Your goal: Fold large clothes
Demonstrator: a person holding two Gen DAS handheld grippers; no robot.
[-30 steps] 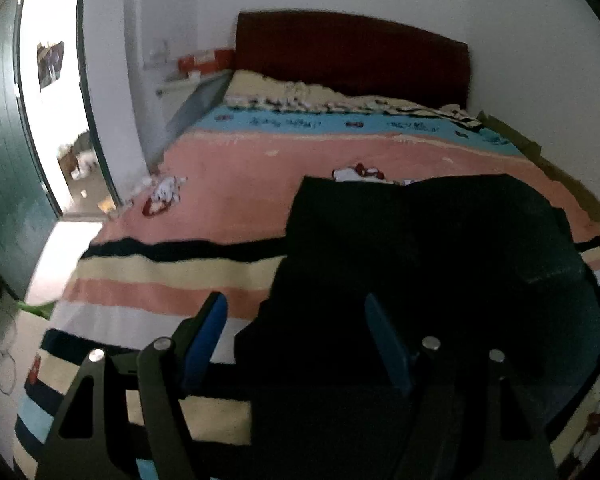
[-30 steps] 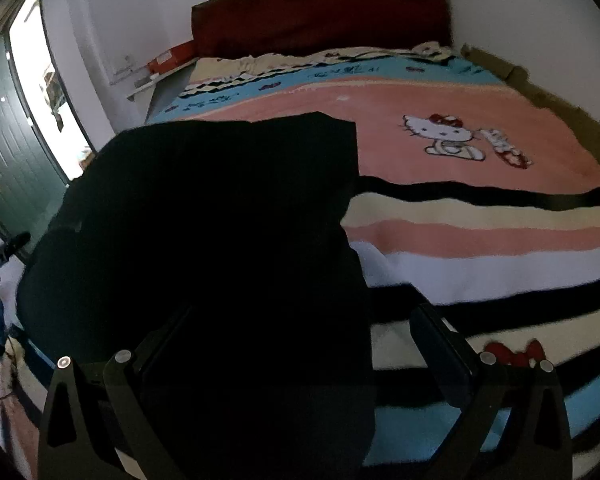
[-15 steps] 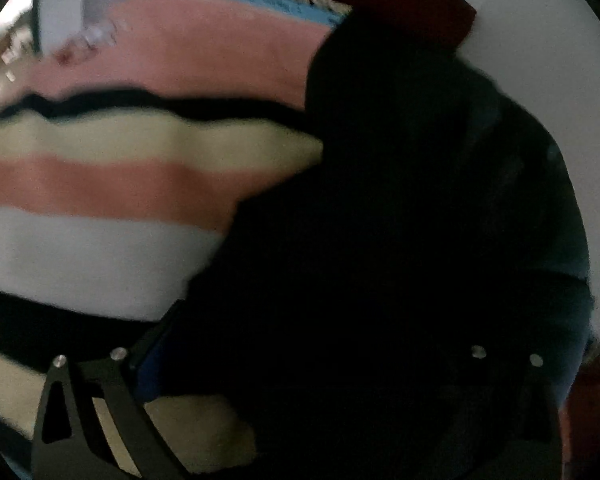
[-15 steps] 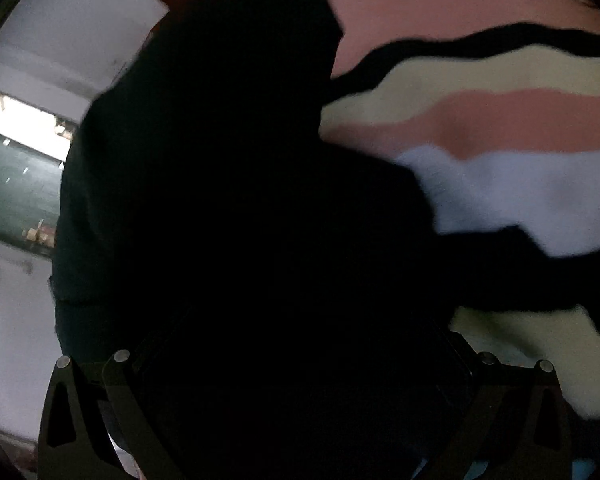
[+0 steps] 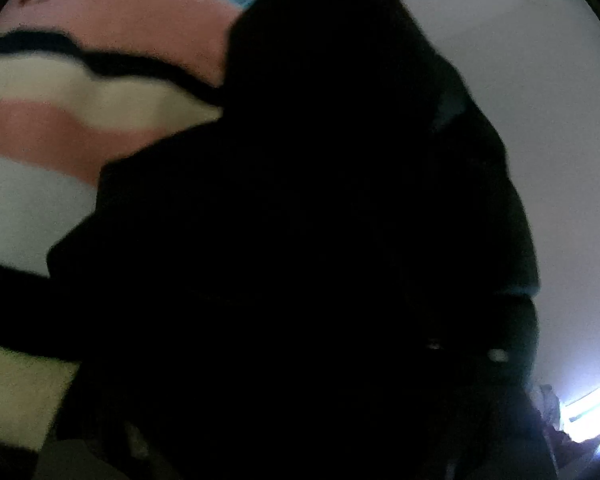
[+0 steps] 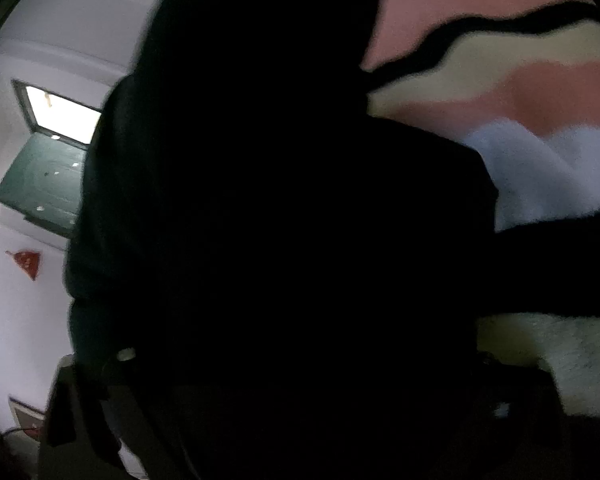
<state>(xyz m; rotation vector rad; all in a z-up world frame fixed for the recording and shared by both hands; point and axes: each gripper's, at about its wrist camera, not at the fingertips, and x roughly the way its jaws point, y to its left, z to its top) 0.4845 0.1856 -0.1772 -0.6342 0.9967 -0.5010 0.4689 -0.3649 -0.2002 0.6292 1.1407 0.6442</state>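
Observation:
A large black garment (image 5: 320, 220) fills most of the left wrist view and lies over the striped blanket (image 5: 52, 120) on the bed. It also fills the right wrist view (image 6: 280, 220), with the blanket (image 6: 520, 92) to its right. Both grippers are pressed low into the dark cloth. Their fingers are hidden in the blackness, so their state does not show. Only faint frame screws glint in each view.
A white wall (image 5: 540, 100) stands behind the garment in the left wrist view. In the right wrist view a green door (image 6: 40, 184) and a bright doorway (image 6: 64, 116) show at the left, tilted.
Both grippers have dropped and tipped down into the black garment, which now covers their fingers. The views have tilted and the bed's far end has left the frame.

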